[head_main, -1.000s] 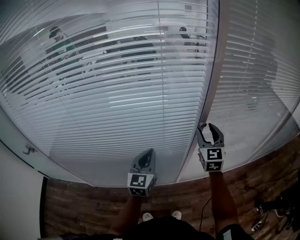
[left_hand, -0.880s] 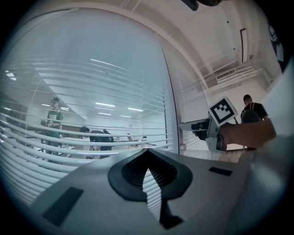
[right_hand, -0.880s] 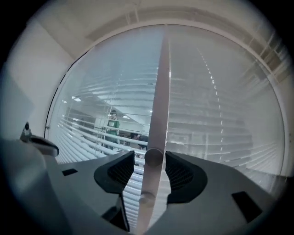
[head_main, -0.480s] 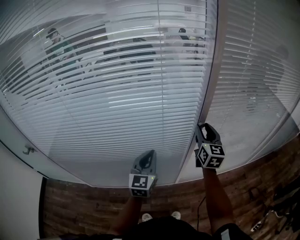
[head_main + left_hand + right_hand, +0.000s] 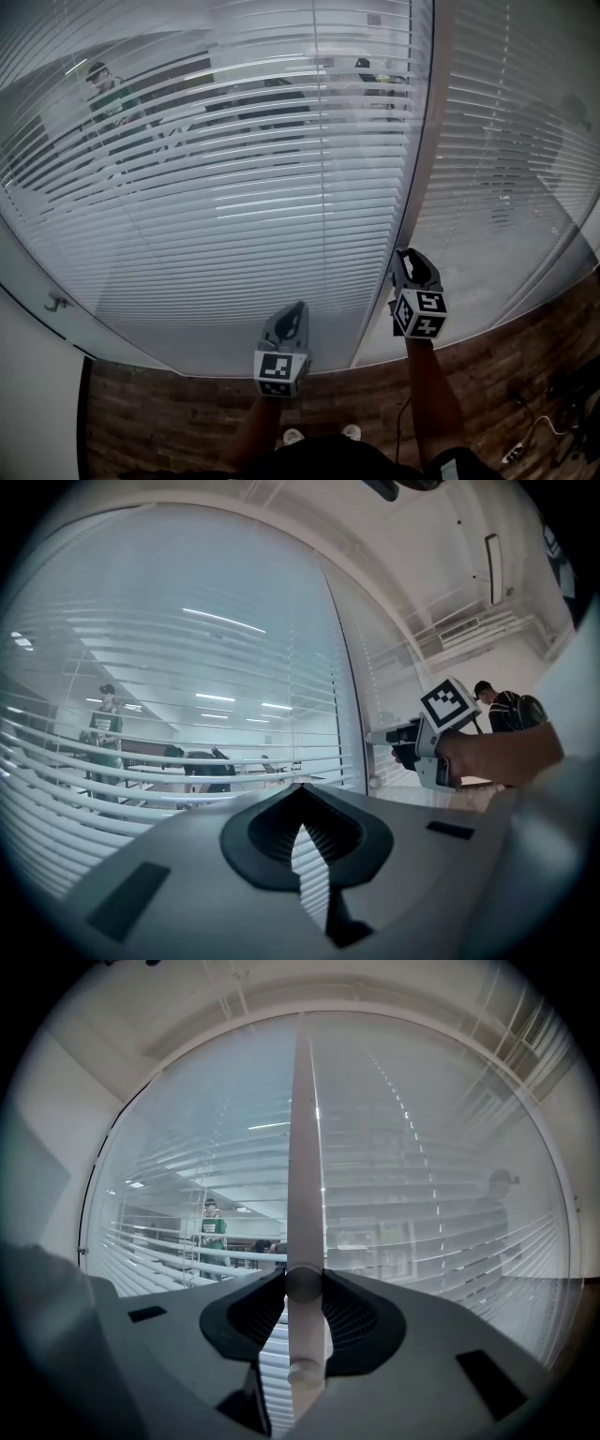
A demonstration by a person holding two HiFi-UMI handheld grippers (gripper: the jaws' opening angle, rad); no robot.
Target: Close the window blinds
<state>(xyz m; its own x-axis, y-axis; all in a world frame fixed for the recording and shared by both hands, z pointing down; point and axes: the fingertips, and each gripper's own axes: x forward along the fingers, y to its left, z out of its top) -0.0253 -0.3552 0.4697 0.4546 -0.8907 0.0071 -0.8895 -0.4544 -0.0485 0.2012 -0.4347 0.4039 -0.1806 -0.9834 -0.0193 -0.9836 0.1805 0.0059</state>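
Right hand-held gripper point(image 5: 411, 258), ribbed black jaws closing on smooth cylindrical blind wand point(image 5: 305, 1147); left hand-held gripper point(image 5: 297, 307) clenched, empty.

Cool, bright light filters through the blinds point(image 5: 234, 187) from ceiling strip lamps point(image 5: 220, 621) behind the glass, leaving pale streaks of glare on the slats. The floor point(image 5: 487, 375) below stays dim. Every view bows strongly at its edges. Both gripper views have dark round vignettes and a soft, unfocused foreground.

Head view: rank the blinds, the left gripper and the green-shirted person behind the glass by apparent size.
Blinds: largest.
Left gripper and green-shirted person: look alike, unranked; the person is farther off.
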